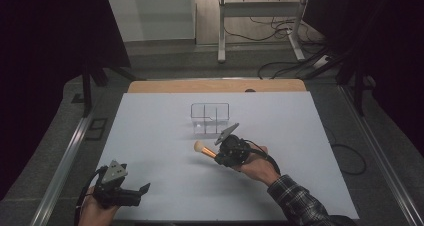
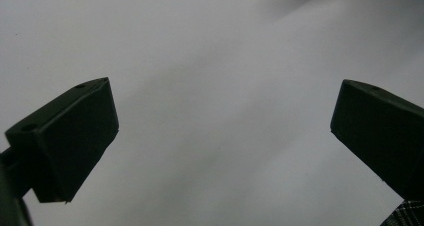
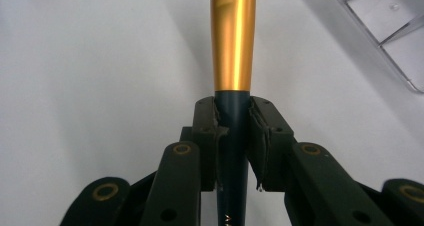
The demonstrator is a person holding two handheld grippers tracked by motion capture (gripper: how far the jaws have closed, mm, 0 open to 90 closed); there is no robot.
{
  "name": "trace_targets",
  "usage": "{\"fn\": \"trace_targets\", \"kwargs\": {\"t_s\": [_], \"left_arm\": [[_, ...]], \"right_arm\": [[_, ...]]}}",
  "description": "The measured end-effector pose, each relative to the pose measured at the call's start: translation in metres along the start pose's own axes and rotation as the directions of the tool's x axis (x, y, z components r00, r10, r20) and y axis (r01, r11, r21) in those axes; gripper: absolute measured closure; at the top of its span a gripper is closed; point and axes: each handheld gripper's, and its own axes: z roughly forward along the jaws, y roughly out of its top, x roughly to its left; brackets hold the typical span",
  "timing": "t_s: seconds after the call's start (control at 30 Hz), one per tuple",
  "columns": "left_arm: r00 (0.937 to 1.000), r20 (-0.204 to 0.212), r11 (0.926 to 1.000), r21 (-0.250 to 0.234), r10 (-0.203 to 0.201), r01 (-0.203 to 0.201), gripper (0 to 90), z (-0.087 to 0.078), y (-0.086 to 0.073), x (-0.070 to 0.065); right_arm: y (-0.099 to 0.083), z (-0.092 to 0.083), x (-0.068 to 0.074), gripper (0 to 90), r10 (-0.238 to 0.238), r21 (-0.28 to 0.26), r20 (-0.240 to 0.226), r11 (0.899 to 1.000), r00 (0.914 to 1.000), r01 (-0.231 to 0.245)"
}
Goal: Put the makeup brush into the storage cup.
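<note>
A makeup brush (image 1: pixel 204 149) with a pale head, gold ferrule and dark handle is held just above the white table (image 1: pixel 150 136) near its middle. My right gripper (image 1: pixel 220 157) is shut on the dark handle, brush head pointing left. In the right gripper view the jaws clamp the dark handle (image 3: pixel 233 116) just below the gold ferrule (image 3: pixel 233 41). A clear divided organizer (image 1: pixel 210 118) stands a little beyond the brush; its corner (image 3: pixel 385 31) shows at upper right. My left gripper (image 1: pixel 142 190) rests at the table's near left corner, open, its fingers (image 2: pixel 70 136) wide apart over bare table.
The white table surface has a wooden strip (image 1: pixel 215 86) along its far edge. Metal rails (image 1: pixel 65 161) run along both sides. A stand's legs (image 1: pixel 260 31) and loose cables (image 1: pixel 280 66) lie on the floor beyond.
</note>
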Motion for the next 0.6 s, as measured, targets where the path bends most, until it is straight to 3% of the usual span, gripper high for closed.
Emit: {"fn": "trace_targets", "kwargs": {"t_s": [0.6], "left_arm": [[0.9998,0.009,0.9998,-0.009,-0.015,0.015,0.0,-0.001,0.0,0.002]], "right_arm": [[-0.007,-0.017,-0.014,74.4,0.057,-0.073,0.035,0.996,0.9978,-0.054]]}}
